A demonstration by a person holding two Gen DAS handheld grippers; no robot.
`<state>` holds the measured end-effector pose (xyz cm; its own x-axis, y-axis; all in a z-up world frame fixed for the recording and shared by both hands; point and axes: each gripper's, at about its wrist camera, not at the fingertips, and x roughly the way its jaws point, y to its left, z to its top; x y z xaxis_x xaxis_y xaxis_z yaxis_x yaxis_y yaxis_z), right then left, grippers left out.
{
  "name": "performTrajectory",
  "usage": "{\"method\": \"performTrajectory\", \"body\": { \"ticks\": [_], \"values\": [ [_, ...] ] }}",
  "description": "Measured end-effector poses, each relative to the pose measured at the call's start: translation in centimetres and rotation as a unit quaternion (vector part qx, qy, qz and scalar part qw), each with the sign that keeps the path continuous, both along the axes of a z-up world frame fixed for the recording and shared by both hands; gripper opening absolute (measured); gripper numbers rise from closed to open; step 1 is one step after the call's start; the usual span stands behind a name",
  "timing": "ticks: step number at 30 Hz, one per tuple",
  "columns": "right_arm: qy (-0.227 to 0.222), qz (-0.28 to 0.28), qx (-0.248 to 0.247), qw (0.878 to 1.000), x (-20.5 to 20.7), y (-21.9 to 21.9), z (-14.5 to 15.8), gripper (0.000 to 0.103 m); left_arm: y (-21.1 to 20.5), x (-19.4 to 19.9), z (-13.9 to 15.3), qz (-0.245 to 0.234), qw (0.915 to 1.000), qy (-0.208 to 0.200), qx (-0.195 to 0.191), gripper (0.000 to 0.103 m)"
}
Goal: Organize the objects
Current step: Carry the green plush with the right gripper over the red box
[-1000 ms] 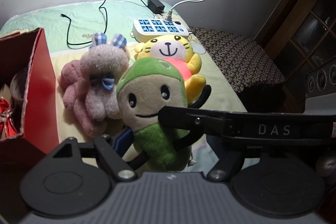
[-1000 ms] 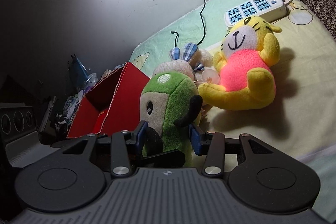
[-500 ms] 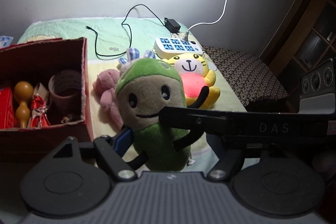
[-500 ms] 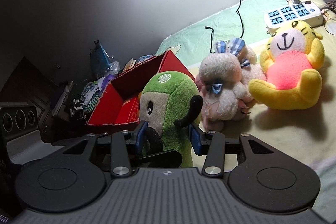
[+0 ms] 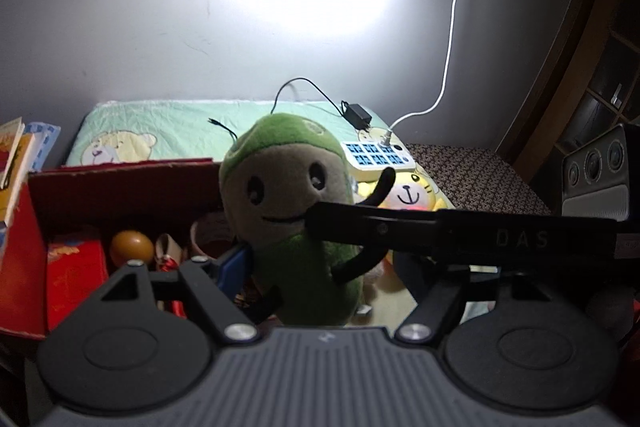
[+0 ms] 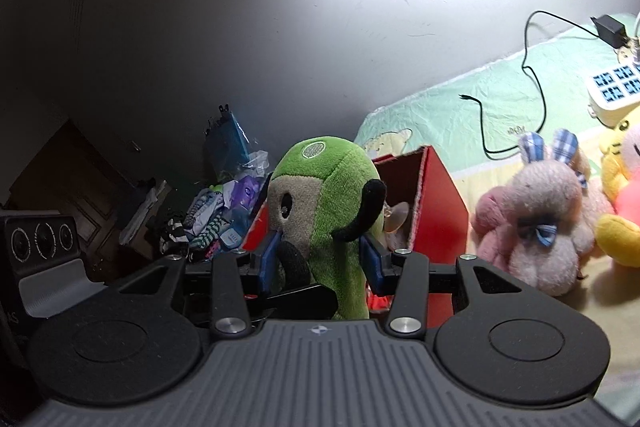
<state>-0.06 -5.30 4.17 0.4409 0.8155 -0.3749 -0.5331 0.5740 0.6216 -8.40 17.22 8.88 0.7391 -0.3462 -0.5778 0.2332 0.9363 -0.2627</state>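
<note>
Two claws are in my views: my right claw (image 6: pixel 320 259) is pinching the green plush (image 6: pixel 324 211), hanging above the red box (image 6: pixel 436 203). My left claw (image 5: pixel 320 259) is flanking it; I cannot tell its grip.

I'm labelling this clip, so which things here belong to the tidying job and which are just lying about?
Job: green plush, clamped by the right gripper; red box; pink plush; yellow plush.
Lying about: power strip, black charger, clothes pile.

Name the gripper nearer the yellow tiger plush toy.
Right, probably. The right gripper, clamping the green plush toy, reaches across just before the tiger; the left gripper sits farther back.
</note>
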Motion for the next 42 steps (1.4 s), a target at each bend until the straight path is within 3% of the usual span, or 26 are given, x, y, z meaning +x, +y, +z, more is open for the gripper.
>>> {"method": "performTrajectory", "body": {
  "ticks": [10, 14, 20, 36, 42],
  "values": [
    [0.03, 0.025, 0.017, 0.999, 3.3, 8.2, -1.4, 0.047, 7.7, 2.3, -0.3, 0.046, 0.9986, 0.005, 0.024, 0.076],
    [0.051, 0.038, 0.013, 0.998, 4.2, 11.4, -2.5, 0.047, 10.3, 3.4, -1.1, 0.067, 0.9968, 0.025, 0.037, 0.076],
    [0.118, 0.058, 0.009, 0.991, 6.0, 15.4, -4.9, 0.047, 14.2, 5.0, -3.6, 0.093, 0.993, 0.068, 0.028, 0.076],
    [0.222, 0.075, -0.028, 0.972, 8.9, 19.0, -8.9, 0.047, 17.0, 6.5, -7.1, 0.121, 0.9845, 0.126, 0.016, 0.076],
    [0.241, 0.088, -0.035, 0.966, 9.1, 20.0, -9.6, 0.047, 17.4, 5.8, -6.4, 0.125, 0.9854, 0.115, 0.009, 0.081]
  ]
}}
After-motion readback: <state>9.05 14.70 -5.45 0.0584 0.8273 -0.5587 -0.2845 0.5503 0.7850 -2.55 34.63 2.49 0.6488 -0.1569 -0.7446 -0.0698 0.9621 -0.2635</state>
